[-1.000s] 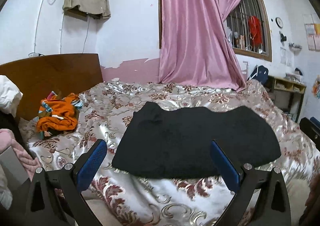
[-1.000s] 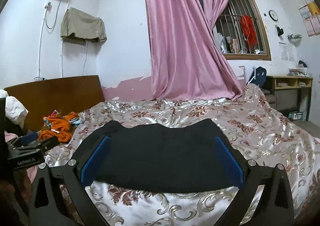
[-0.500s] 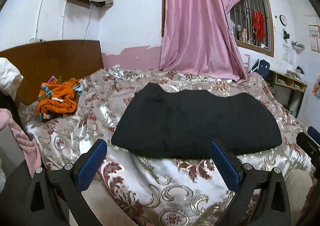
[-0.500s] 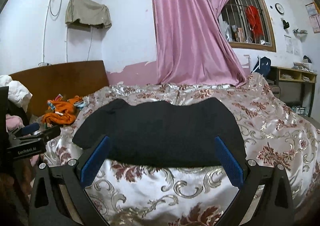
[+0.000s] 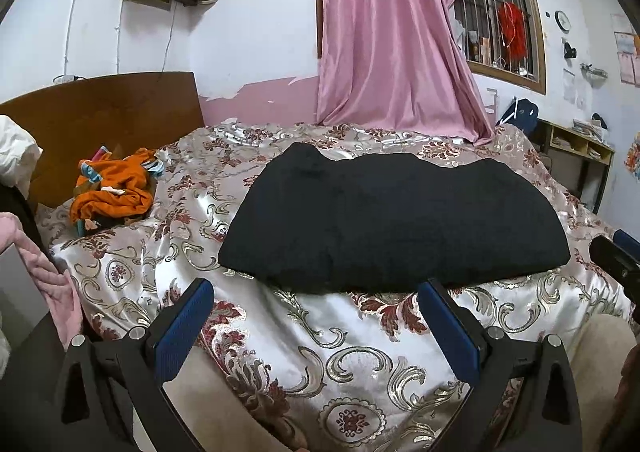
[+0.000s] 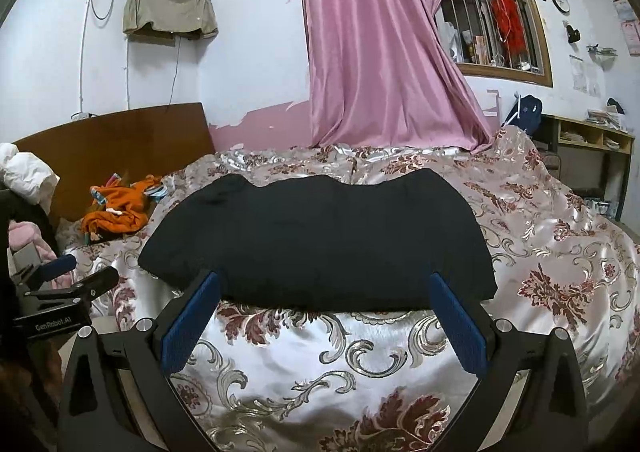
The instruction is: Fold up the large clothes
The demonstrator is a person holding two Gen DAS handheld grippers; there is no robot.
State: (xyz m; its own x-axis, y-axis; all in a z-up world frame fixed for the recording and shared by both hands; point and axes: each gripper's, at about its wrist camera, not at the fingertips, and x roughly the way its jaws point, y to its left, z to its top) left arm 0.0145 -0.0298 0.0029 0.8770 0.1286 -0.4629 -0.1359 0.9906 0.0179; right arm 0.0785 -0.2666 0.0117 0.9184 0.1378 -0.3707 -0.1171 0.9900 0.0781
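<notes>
Black garment (image 5: 392,220) is lying folded flat across the bedspread (image 5: 344,336), near its front edge. Left gripper (image 5: 316,316) and right gripper (image 6: 324,312) are hovering short of it, jaws wide apart, holding nothing. Judgement: for another fold, be pinching both near corners together, lifting evenly, keeping edges aligned on the slippery satin.

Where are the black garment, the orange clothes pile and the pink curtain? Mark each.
black garment (image 5: 392,220), left wrist view, middle of the fabric.
orange clothes pile (image 5: 114,190), left wrist view, orange top fold.
pink curtain (image 6: 380,52), right wrist view, hanging middle folds.
</notes>
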